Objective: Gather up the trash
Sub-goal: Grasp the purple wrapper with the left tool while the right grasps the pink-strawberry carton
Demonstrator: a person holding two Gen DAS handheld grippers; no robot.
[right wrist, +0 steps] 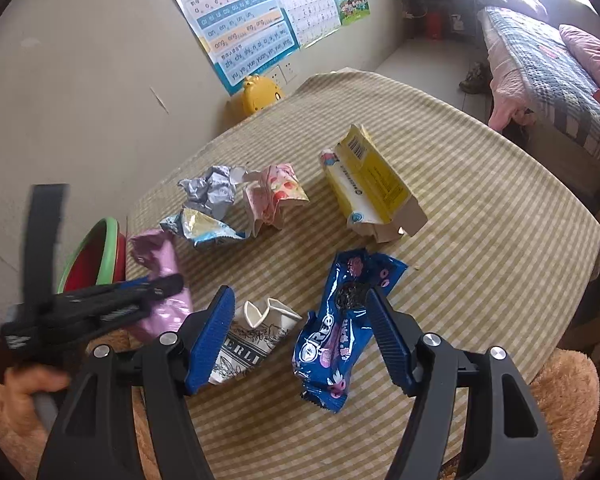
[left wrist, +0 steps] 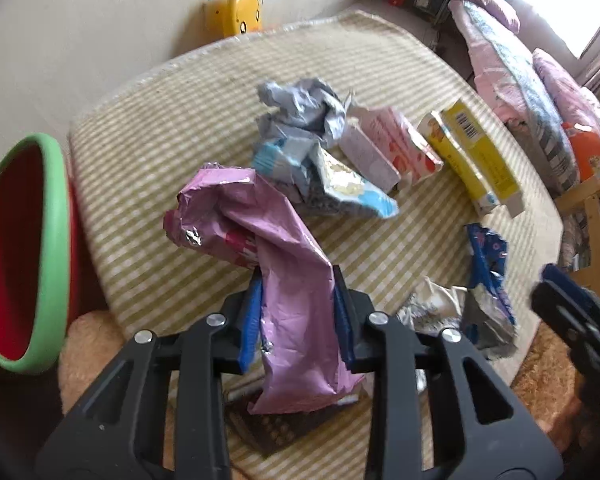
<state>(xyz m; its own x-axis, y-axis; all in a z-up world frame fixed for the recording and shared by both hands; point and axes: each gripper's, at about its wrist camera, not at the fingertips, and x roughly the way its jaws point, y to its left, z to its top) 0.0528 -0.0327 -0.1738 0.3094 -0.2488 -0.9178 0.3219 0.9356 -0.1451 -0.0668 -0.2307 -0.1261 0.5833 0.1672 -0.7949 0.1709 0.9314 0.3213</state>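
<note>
My left gripper [left wrist: 298, 276] is shut on a crumpled pink foil wrapper [left wrist: 268, 240] and holds it above the table, near the left edge. The same wrapper [right wrist: 160, 264] and the left gripper [right wrist: 168, 284] show in the right wrist view. A red bin with a green rim [left wrist: 24, 248] stands left of the table, also seen from the right wrist [right wrist: 100, 256]. My right gripper [right wrist: 300, 300] is open above a blue Oreo wrapper [right wrist: 340, 320] and a crushed paper cup [right wrist: 252, 332]. It shows at the right edge of the left wrist view [left wrist: 556, 280].
On the checked tablecloth [right wrist: 480, 220] lie a yellow box [right wrist: 372, 184], a pink carton [right wrist: 276, 196], grey crumpled paper [right wrist: 212, 188] and a light blue wrapper [right wrist: 204, 228]. A yellow duck toy [right wrist: 260, 92] sits by the wall. A bed [right wrist: 540, 72] is at the right.
</note>
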